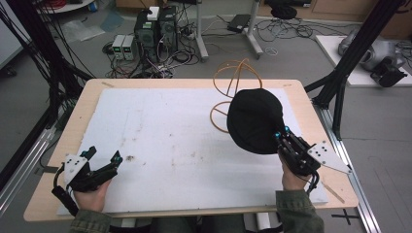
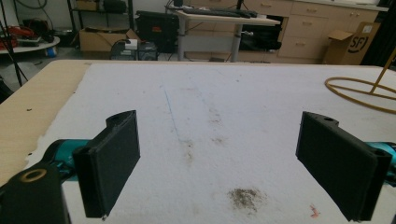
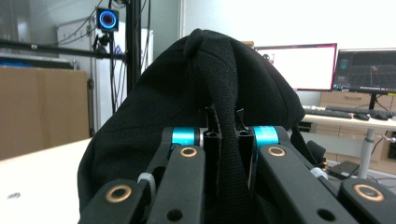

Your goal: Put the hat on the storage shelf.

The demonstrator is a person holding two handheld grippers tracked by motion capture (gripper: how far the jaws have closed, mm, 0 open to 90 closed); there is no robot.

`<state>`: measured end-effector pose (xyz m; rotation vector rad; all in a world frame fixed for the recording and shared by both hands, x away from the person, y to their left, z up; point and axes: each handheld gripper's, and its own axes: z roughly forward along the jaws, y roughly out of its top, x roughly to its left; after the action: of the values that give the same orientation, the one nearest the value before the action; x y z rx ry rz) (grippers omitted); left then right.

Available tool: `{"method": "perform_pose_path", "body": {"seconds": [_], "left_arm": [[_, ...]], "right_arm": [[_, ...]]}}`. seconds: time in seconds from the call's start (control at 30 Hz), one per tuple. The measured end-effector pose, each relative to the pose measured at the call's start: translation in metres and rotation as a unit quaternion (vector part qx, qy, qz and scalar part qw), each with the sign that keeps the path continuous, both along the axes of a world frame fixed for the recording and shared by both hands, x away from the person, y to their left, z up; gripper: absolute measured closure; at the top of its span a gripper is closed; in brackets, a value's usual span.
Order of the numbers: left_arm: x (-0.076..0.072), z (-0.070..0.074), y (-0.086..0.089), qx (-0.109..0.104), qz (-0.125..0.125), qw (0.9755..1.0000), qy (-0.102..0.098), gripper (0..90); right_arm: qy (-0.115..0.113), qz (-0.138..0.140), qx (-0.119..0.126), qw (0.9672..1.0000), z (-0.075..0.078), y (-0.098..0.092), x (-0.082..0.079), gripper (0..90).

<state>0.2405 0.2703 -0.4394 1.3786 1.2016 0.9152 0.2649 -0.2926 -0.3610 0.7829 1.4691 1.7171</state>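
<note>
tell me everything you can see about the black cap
The black cap looks like soft woven fabric, rounded and dome-shaped, with a stitched strap running over it. The right gripper is shut on that strap, holding the cap up over the right part of the white mat, its crown turned toward the far side. In the high view it overlaps an orange wire stand behind it; whether they touch cannot be told. No logo or brim is visible.

Black cap (image 3: 187,102) – clamped in hand-held gripper (image 3: 227,140)
</note>
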Motion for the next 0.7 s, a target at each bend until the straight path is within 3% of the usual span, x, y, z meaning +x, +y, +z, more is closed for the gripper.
{"method": "perform_pose_path", "body": {"seconds": [0.37, 0.5, 0.7], "left_arm": [[-0.001, 0.000, -0.003, 0.008, -0.004, 1.0000, 0.002, 13.9], [-0.001, 0.000, -0.003, 0.007, -0.005, 1.0000, 0.001, 13.9], [0.000, 0.000, -0.003, 0.003, -0.005, 1.0000, -0.001, 13.9]], "right_arm": [[-0.032, -0.012, 0.040, 0.9986, 0.018, -0.002, 0.013, 86.7], [-0.033, -0.023, 0.056, 0.9976, 0.027, -0.002, 0.023, 86.8], [-0.033, -0.038, 0.059, 0.9970, 0.045, 0.001, 0.038, 86.7]]}}
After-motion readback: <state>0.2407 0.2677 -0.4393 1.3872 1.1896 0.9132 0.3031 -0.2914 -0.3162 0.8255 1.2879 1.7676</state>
